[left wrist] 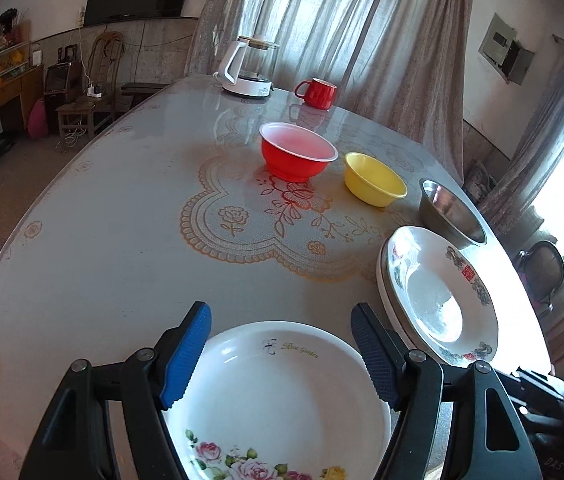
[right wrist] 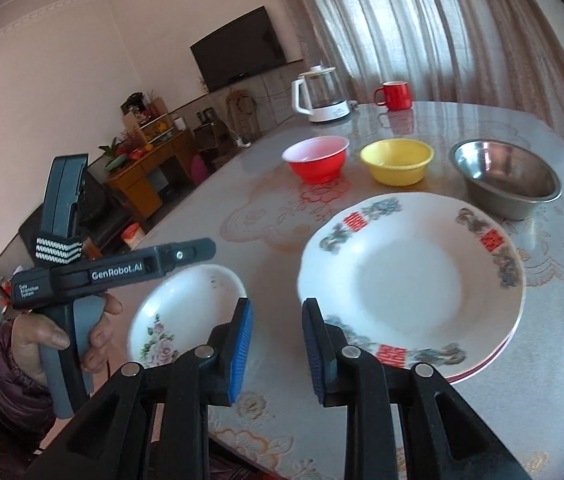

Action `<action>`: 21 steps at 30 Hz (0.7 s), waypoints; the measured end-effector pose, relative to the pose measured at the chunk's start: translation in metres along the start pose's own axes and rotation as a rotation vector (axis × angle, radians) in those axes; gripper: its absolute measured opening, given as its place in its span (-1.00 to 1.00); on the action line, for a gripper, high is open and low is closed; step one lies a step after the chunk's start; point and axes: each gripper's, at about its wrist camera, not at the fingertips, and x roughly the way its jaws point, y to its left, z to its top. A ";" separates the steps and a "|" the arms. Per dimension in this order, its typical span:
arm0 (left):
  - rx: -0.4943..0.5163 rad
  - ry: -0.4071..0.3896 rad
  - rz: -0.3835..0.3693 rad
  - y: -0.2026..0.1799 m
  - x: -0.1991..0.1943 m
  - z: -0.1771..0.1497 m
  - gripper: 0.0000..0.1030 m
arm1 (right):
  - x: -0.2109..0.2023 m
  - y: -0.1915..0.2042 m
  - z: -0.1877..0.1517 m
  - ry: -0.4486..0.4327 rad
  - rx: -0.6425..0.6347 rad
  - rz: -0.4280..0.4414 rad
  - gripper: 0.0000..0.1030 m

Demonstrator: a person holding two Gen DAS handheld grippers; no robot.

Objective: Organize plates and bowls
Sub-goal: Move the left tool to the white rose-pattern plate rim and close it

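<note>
Two views: left gripper [left wrist: 282, 354] wide open over rose plate [left wrist: 278, 400], its holding hand [right wrist: 48, 336] only in right-wrist view; right gripper [right wrist: 278, 350] narrowly parted, empty.

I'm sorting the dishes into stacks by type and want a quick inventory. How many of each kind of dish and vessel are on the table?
Bowls: 3, red, yellow, steel
Plates: at least 3, rose plate, dragon plate, at least one under it
Mugs: 1, red
Kettles: 1
Total: at least 8
</note>
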 end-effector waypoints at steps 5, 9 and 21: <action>-0.033 -0.034 -0.011 0.037 -0.021 -0.007 0.37 | 0.029 0.012 -0.012 0.086 0.004 0.044 -0.52; -0.054 -0.021 0.006 0.062 -0.032 -0.023 0.37 | 0.046 0.008 -0.017 0.116 0.045 0.074 -0.54; -0.045 0.082 -0.087 0.069 -0.013 -0.063 -0.35 | 0.072 0.005 -0.024 0.155 0.090 0.116 -0.65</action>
